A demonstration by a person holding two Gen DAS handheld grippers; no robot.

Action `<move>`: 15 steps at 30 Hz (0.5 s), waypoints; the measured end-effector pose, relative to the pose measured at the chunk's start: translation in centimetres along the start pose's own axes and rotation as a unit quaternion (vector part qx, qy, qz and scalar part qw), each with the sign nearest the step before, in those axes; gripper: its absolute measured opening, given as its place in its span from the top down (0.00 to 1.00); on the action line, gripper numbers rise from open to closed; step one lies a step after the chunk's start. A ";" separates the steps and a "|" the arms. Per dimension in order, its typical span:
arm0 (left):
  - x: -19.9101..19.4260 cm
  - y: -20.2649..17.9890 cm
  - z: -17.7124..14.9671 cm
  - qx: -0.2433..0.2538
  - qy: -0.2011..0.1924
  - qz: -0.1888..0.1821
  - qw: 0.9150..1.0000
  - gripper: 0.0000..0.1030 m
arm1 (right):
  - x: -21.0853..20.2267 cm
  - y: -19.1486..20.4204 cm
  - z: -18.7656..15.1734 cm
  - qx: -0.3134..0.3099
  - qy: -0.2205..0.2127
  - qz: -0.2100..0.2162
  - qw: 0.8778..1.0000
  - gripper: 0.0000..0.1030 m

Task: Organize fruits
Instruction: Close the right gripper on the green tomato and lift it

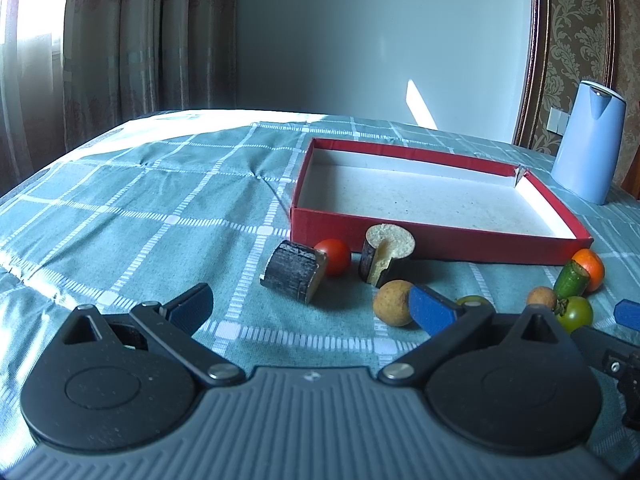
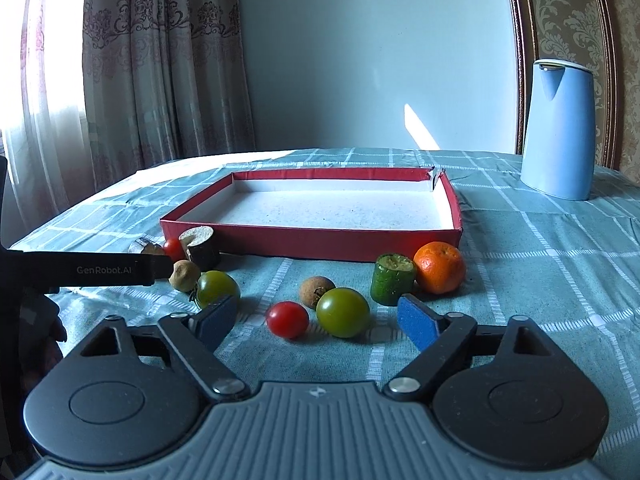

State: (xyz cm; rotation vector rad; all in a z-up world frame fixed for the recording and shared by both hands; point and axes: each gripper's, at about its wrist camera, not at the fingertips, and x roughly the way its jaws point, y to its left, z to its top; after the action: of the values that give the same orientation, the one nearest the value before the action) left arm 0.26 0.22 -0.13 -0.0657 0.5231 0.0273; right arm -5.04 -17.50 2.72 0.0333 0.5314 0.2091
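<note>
On the table: a teal checked cloth covers it; a red tray with a pale inside and nothing in it lies near the middle, and the fruits lie in a loose row along its near wall.
Left gripper: held low over the near part of the cloth, pointing at the tray; jaws wide apart, nothing between the blue pads. A brown longan sits just beside its right pad.
Right gripper: low and level, aimed at the tray's near wall; jaws spread, nothing gripped. A small red tomato and a green tomato lie between and just ahead of its fingers, touching or nearly so.
Other fruits: an orange near the tray's near right corner, touching a green cut cylinder, possibly cucumber; a second longan behind the green tomato; a second green tomato by the left pad.
Hidden or cut off: in the right view the left gripper's black body covers part of a dark-skinned cut piece and a red tomato; another dark piece stands on end against the tray wall.
Writing: "GenRobot.AI" on that black body.
Backdrop: a blue jug stands near the far right corner; curtains hang at left.
</note>
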 end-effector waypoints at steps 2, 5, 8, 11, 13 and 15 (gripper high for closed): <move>0.1 0.0 0.0 -0.002 -0.002 -0.002 1.000 0.00 | 0.2 -0.1 0.0 0.002 0.007 0.003 1.000 0.34; 0.1 0.1 0.0 -0.002 -0.002 -0.002 1.000 0.00 | 0.2 0.0 -0.1 -0.005 0.006 0.000 1.000 0.37; 0.1 0.1 0.0 -0.002 -0.003 -0.003 1.000 0.00 | 0.1 -0.3 0.1 0.004 0.000 -0.012 1.000 0.37; 0.1 0.0 0.0 -0.002 -0.003 -0.004 1.000 0.00 | 0.6 -1.1 0.5 0.011 0.009 -0.026 1.000 0.37; 0.1 0.0 -0.1 -0.001 -0.006 -0.004 1.000 0.00 | 1.1 -1.4 0.5 0.011 0.017 -0.030 0.999 0.44; 0.2 0.0 -0.1 -0.001 -0.006 -0.003 1.000 0.00 | 1.6 -1.8 0.5 0.016 0.028 -0.026 0.999 0.53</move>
State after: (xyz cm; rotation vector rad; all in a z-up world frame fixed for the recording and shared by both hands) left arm 0.36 0.24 -0.26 -0.0691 0.5111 0.0214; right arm -3.08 -18.88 2.22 0.0457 0.5899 0.1513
